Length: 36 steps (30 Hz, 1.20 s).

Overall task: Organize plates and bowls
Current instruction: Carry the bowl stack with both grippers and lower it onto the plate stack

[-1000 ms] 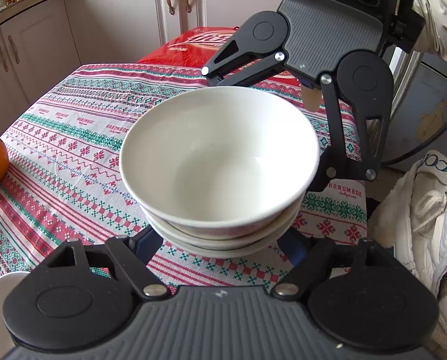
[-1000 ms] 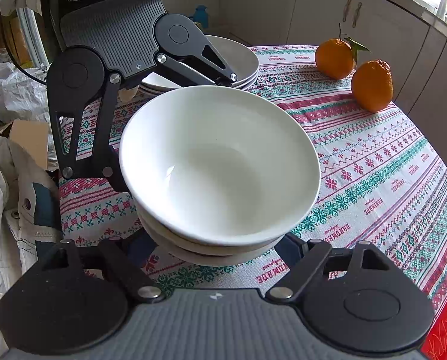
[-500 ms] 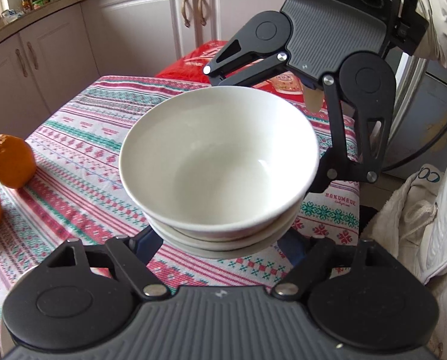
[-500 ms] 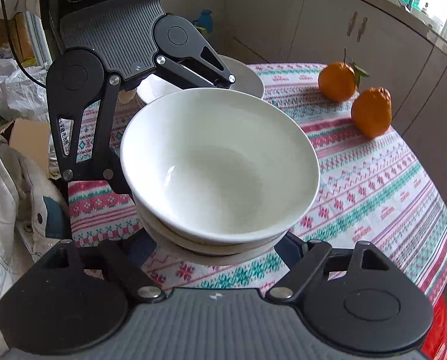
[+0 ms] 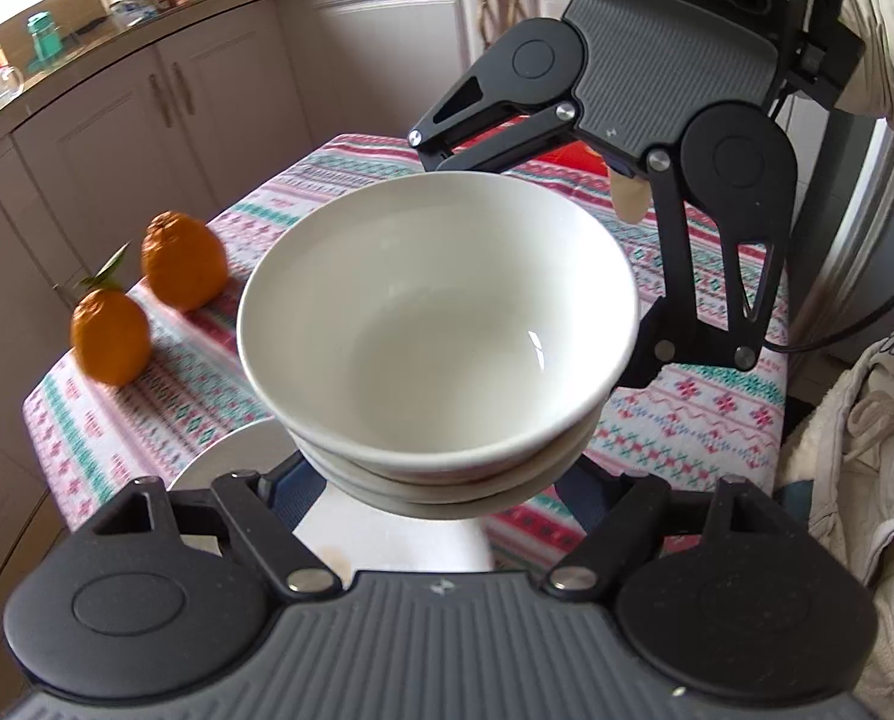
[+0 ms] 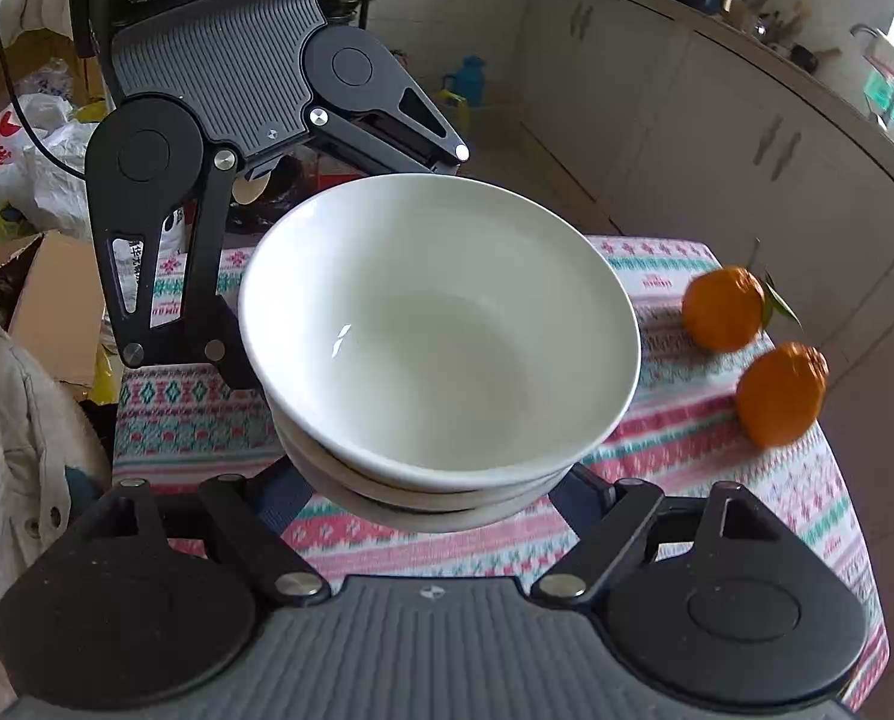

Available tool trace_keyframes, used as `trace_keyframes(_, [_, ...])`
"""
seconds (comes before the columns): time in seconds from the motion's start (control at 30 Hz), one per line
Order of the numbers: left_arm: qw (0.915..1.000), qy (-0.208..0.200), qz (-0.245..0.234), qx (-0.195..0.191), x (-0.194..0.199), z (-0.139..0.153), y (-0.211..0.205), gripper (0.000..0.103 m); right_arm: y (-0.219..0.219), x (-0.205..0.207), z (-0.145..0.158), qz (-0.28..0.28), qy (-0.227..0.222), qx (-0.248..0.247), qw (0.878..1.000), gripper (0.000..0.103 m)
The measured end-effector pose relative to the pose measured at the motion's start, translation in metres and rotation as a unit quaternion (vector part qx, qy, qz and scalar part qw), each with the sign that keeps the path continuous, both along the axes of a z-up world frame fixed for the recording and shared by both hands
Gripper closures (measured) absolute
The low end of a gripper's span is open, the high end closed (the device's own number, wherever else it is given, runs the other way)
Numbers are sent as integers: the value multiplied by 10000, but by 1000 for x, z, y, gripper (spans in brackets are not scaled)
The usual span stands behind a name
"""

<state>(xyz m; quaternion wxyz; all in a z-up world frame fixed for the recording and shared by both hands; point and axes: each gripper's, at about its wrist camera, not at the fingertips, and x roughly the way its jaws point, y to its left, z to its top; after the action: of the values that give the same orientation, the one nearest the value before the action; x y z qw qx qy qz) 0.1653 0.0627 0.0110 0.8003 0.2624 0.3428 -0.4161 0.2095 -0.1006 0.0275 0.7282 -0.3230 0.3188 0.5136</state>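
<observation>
A stack of white bowls point(image 5: 435, 330) is held in the air above the patterned tablecloth point(image 5: 717, 408). My left gripper point(image 5: 441, 480) grips the stack from one side and my right gripper point(image 6: 435, 480) grips it from the opposite side; each shows facing the other across the bowls point(image 6: 441, 330). The fingertips of both are hidden under the bowls. Below the stack in the left wrist view lies a white plate point(image 5: 231, 456), partly hidden.
Two oranges point(image 5: 147, 294) sit near the table's edge, also in the right wrist view point(image 6: 753, 354). Kitchen cabinets point(image 5: 165, 120) stand behind. A white coat point(image 5: 855, 480) and bags and a cardboard box point(image 6: 45, 300) lie beside the table.
Both grippers have carried the bowl stack up and across the table toward the oranges' end. A white plate has come into view below the stack.
</observation>
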Motion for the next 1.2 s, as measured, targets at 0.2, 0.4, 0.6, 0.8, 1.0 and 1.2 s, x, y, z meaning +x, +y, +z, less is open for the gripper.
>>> trace_keyframes(0.2, [9995, -34, 305, 97, 11, -4, 28, 21, 32, 20, -8, 208, -5, -4, 9998, 15])
trace_keyframes(0.4, [9983, 84, 557, 155, 21, -15, 50, 21, 61, 32, -20, 354, 77, -5, 9993, 15])
trace_keyframes(0.6, [9973, 179, 684, 214, 25, -22, 64, 21, 76, 39, -33, 377, 243, 55, 9990, 16])
trace_keyframes(0.8, [9970, 221, 717, 198, 25, -24, 71, 21, 81, 44, -35, 331, 365, 94, 9987, 15])
trace_keyframes(1.0, [9969, 247, 726, 174, 25, -25, 73, 21, 83, 47, -40, 290, 456, 146, 9984, 15])
trace_keyframes(1.2, [9968, 290, 741, 103, 28, -25, 76, 21, 84, 52, -41, 255, 569, 172, 9979, 15])
